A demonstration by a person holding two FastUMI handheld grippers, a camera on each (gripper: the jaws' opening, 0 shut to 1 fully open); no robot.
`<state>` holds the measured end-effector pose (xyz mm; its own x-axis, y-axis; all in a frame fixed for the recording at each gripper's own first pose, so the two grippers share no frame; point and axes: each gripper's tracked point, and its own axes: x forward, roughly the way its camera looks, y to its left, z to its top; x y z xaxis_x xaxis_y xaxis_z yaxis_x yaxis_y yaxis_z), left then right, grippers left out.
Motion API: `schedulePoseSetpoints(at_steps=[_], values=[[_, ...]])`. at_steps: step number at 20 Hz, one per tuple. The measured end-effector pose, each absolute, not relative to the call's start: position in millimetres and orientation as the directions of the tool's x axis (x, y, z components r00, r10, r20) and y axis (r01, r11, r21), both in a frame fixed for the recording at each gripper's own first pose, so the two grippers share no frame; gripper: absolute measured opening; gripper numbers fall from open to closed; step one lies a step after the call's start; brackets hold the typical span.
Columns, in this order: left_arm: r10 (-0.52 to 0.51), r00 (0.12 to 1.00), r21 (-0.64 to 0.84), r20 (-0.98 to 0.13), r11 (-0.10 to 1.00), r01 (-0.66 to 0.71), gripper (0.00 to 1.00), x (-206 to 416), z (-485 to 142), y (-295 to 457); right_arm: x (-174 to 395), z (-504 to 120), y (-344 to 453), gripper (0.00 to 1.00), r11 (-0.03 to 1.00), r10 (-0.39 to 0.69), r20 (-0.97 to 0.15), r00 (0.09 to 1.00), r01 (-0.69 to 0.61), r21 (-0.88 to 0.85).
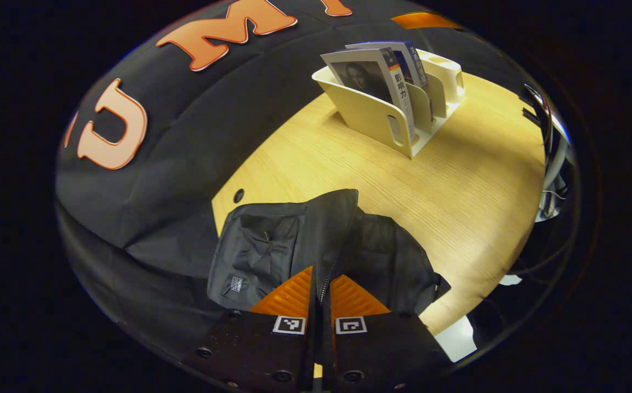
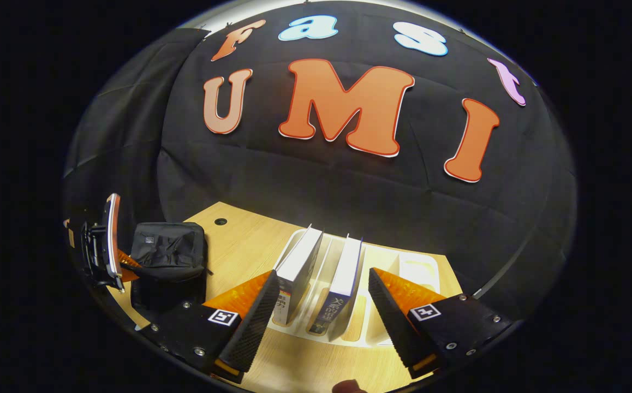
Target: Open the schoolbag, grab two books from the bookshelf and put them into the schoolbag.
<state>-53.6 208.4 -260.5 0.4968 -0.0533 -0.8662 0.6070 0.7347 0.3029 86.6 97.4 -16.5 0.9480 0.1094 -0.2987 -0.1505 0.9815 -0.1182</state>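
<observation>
Straddling books [image 2: 321, 273] (spine print unreadable)

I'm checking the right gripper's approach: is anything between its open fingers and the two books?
Nothing visible is. The right gripper is open in front of the white bookshelf, and both books stand upright in its slots between the fingers.

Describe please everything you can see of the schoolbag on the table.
The schoolbag is black, of a soft, creased fabric. It sits slumped at the near left corner of the wooden table, apart from the white bookshelf. A zipper runs up its middle ridge, and a small label shows on its front pocket. The left tongs are shut at the zipper line; whether they pinch the pull is hidden. In the right gripper view the bag looks closed.
</observation>
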Motion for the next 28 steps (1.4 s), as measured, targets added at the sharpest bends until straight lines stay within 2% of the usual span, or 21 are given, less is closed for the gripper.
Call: schedulePoseSetpoints(at_steps=[6, 10, 13, 16, 19, 22, 23, 24, 25, 26, 27, 28], values=[[-0.183, 0.410, 0.172, -0.893, 0.704, 0.689, 0.06, -29, -230, 224, 120, -13, 124, 0.98, 0.981, 0.098, -0.446, 0.890, -0.163, -0.110], [-0.221, 0.374, 0.137, -0.901, 0.672, 0.727, 0.06, -5, -211, 239, 141, -11, 137, 0.98, 0.973, 0.095, -0.552, 0.828, -0.195, -0.125], [-0.232, 0.360, 0.137, -0.904, 0.641, 0.756, 0.06, 11, -193, 249, 157, -24, 143, 0.99, 0.979, 0.082, -0.659, 0.747, -0.185, -0.088], [-0.240, 0.341, 0.125, -0.909, 0.624, 0.771, 0.05, 22, -181, 255, 168, -41, 149, 0.99, 0.986, 0.123, -0.761, 0.637, -0.166, 0.021], [-0.267, 0.298, 0.076, -0.917, 0.613, 0.786, 0.05, 25, -177, 255, 185, -52, 144, 0.99, 0.992, 0.090, -0.815, 0.573, -0.125, 0.021], [-0.270, 0.296, 0.073, -0.916, 0.615, 0.785, 0.05, 32, -175, 255, 197, -69, 140, 0.99, 0.998, 0.042, -0.860, 0.509, -0.057, 0.015], [-0.270, 0.293, 0.072, -0.917, 0.611, 0.788, 0.05, 31, -174, 256, 199, -76, 143, 0.93, 0.999, 0.050, -0.876, 0.479, -0.042, 0.035], [-0.271, 0.293, 0.071, -0.917, 0.611, 0.789, 0.05, 30, -174, 255, 198, -82, 146, 0.80, 0.999, 0.050, -0.893, 0.447, -0.025, 0.043], [-0.271, 0.289, 0.067, -0.918, 0.612, 0.788, 0.05, 30, -176, 256, 199, -86, 148, 0.78, 0.999, 0.049, -0.905, 0.422, -0.016, 0.047], [-0.273, 0.287, 0.064, -0.918, 0.613, 0.787, 0.05, 31, -177, 256, 199, -89, 146, 0.67, 0.999, 0.039, -0.913, 0.406, -0.006, 0.040], [-0.273, 0.285, 0.062, -0.919, 0.613, 0.787, 0.05, 31, -176, 256, 201, -93, 145, 0.64, 0.999, 0.032, -0.920, 0.391, 0.000, 0.035], [-0.274, 0.285, 0.061, -0.919, 0.614, 0.787, 0.05, 32, -177, 255, 200, -94, 144, 0.51, 0.999, 0.024, -0.926, 0.376, 0.010, 0.030]])
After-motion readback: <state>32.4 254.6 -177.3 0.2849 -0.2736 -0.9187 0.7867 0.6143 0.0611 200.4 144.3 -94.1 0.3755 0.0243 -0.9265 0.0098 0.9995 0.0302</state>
